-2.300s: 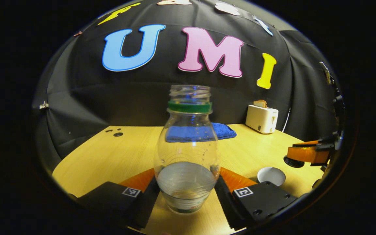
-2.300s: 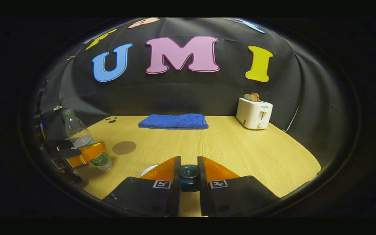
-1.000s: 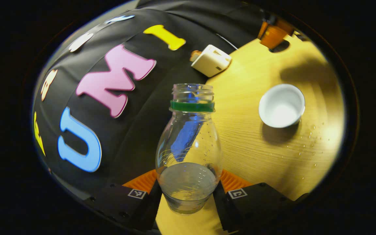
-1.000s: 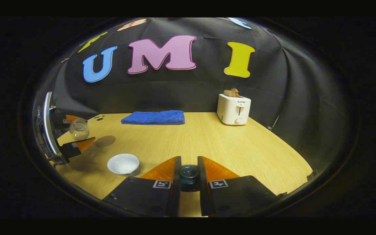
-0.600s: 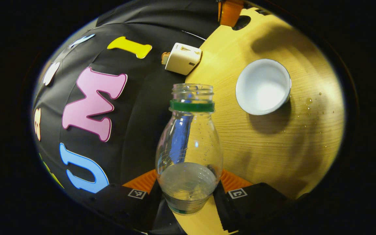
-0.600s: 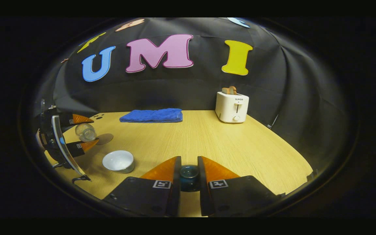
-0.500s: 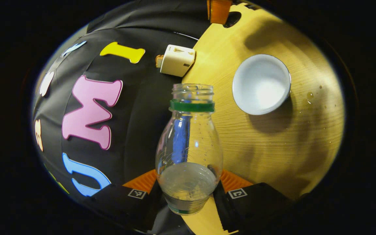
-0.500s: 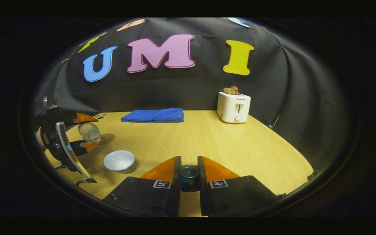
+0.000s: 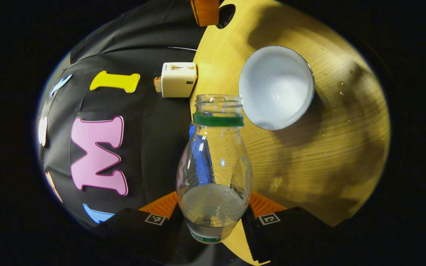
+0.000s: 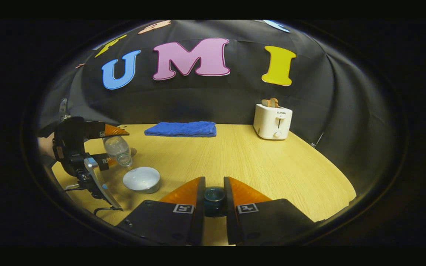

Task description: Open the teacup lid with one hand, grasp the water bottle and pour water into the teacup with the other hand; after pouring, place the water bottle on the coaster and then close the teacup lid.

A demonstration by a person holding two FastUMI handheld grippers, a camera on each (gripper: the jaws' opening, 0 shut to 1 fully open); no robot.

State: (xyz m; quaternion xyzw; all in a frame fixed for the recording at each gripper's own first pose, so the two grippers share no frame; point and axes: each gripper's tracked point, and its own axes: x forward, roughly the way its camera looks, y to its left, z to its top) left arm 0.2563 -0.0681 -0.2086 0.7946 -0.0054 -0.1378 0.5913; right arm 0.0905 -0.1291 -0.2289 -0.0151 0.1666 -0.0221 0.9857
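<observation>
Pale wood-grain table (image 10: pixel 257 162) runs under a draped black cloth wall. At the left of the right gripper view, the left gripper (image 10: pixel 111 146) is turned on its side, with a hand (image 10: pixel 44 146) partly seen behind it at the edge; both fingers press on a clear, ribbed plastic water bottle (image 10: pixel 117 149) tipped mouth-down towards the teacup (image 10: pixel 141 179), a round white bowl-shaped cup standing open on the table just beside it. A brown disc, seemingly the coaster (image 10: pixel 133 151), peeks out behind the bottle. Farther back lies a folded blue towel (image 10: pixel 181 129) of nubbly cloth, and to the right a boxy white toaster (image 10: pixel 273 121) with bread in it. At bottom centre the right gripper (image 10: pixel 214 195) is level, its fingers clenched on the dark, glossy round knob of the teacup lid (image 10: pixel 214 200). In the left gripper view the bottle's threaded open neck with its green ring lies close beside the cup's rim, and scattered droplets (image 9: pixel 340 87) bead the wood near the cup.
</observation>
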